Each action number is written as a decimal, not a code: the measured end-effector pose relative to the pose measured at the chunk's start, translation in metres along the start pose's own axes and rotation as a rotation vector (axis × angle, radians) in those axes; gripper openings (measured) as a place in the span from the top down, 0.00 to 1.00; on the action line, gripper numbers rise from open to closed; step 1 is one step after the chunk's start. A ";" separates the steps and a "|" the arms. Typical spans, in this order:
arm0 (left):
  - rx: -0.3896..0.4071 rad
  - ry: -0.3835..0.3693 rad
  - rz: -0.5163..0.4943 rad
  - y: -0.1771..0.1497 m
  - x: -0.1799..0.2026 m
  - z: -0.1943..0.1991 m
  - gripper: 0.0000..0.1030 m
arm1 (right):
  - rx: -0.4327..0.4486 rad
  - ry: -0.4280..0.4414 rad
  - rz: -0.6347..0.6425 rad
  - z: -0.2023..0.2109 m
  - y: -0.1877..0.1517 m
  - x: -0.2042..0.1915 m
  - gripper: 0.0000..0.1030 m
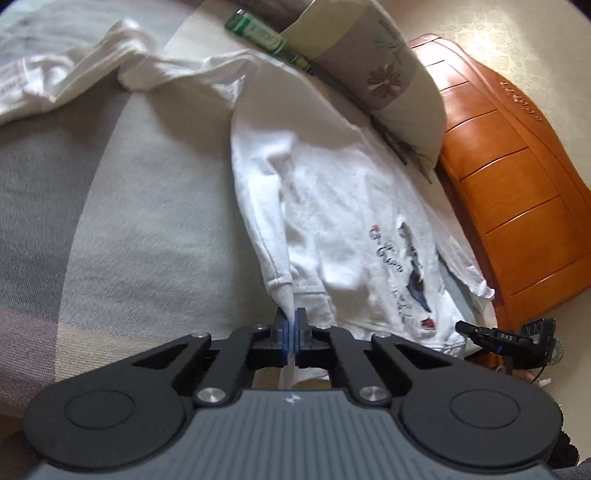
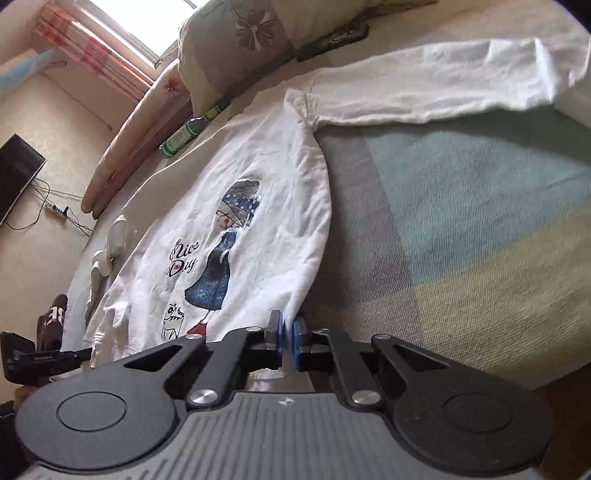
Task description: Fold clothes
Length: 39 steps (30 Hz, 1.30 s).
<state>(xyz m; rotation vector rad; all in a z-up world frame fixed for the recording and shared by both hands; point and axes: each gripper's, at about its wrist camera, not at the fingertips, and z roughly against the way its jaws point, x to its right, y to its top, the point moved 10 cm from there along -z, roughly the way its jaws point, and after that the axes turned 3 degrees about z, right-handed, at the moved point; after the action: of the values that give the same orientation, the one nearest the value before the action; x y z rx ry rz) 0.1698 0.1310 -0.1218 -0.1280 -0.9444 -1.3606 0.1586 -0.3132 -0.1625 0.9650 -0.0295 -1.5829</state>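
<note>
My left gripper had its jaws clamped on a pinch of white cloth at the near edge of the shirt, which lay spread front-up on the bed. My right gripper sat at the other near corner of the hem. Its jaws were almost together with only a slit between the blue pads, and I could not tell whether cloth was caught in them.

I judged this to be a fold taken from the hem end. To do it well, I needed a sure hold on both corners, both grippers level, and the hem taut between them so the body carried over without bunching. The wrinkled cloth looked soft and likely to sag in the middle if I let it go slack. One sleeve lay stretched out sideways across the striped sheet, so it needed bringing in for a tidy result.

On the right gripper's side I read "DAS". The shirt's print read "Nice Day" beside a girl in a blue dress. Farther off, a green bottle lay by the pillow with its label too blurred to read, and the wooden headboard bore carved marks I could not make out.
</note>
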 end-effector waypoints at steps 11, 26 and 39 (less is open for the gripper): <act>0.046 -0.026 -0.159 -0.009 0.059 0.060 1.00 | -0.012 -0.042 0.118 0.040 0.032 -0.007 0.90; -0.023 0.031 0.115 -0.014 -0.032 0.015 0.84 | -0.026 0.095 -0.005 -0.011 -0.019 0.003 0.57; -0.121 -0.006 -0.046 -0.033 0.016 0.029 0.93 | -0.138 -0.119 0.233 0.021 0.004 -0.008 0.92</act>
<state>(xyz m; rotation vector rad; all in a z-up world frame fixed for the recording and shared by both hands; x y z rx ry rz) 0.1256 0.1274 -0.1069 -0.2032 -0.8740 -1.4615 0.1489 -0.3181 -0.1420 0.7315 -0.1104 -1.4057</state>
